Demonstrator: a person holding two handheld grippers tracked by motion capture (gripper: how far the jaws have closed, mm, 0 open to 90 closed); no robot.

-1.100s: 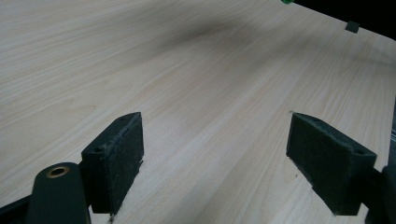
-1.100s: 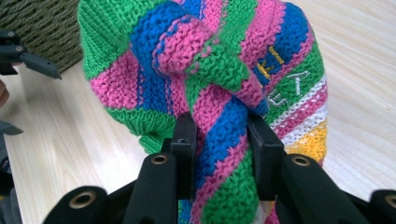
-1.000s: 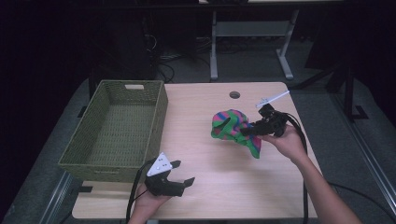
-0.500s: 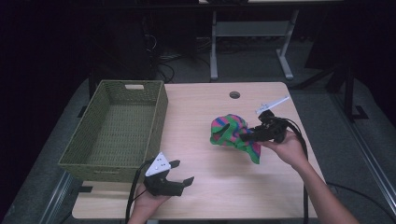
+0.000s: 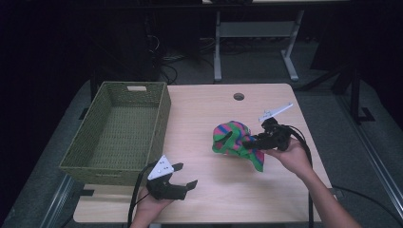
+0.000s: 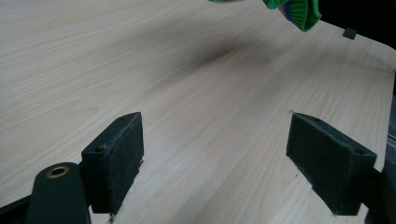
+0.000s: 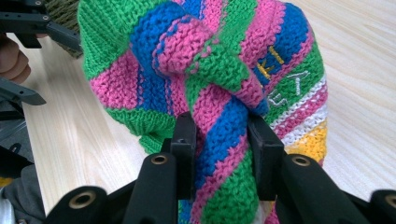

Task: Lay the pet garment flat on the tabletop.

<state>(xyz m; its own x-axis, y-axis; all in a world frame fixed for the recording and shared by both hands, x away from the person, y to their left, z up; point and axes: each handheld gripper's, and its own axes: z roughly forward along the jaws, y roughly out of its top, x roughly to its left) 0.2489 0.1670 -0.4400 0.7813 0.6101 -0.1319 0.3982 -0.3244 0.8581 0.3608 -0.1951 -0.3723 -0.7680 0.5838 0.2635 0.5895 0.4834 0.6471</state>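
Note:
A knitted cloth (image 5: 233,137) striped green, pink and blue hangs above the right half of the wooden table (image 5: 204,114). My right gripper (image 5: 252,141) is shut on a fold of it; in the right gripper view the two black jaws squeeze the bunched knit (image 7: 219,135) between them. My left gripper (image 5: 183,175) rests near the table's front edge, left of centre, open with nothing between its pads (image 6: 116,158). An edge of the cloth (image 6: 294,11) shows at the top of the left gripper view.
A woven olive basket (image 5: 164,118) stands on the table's left side, nothing in it. A round cable hole (image 5: 238,96) sits near the far edge. A metal stand (image 5: 252,33) and dark floor lie beyond the table.
My right gripper has shifted a little toward the front and left with the cloth still in it. The left gripper has stayed where it was.

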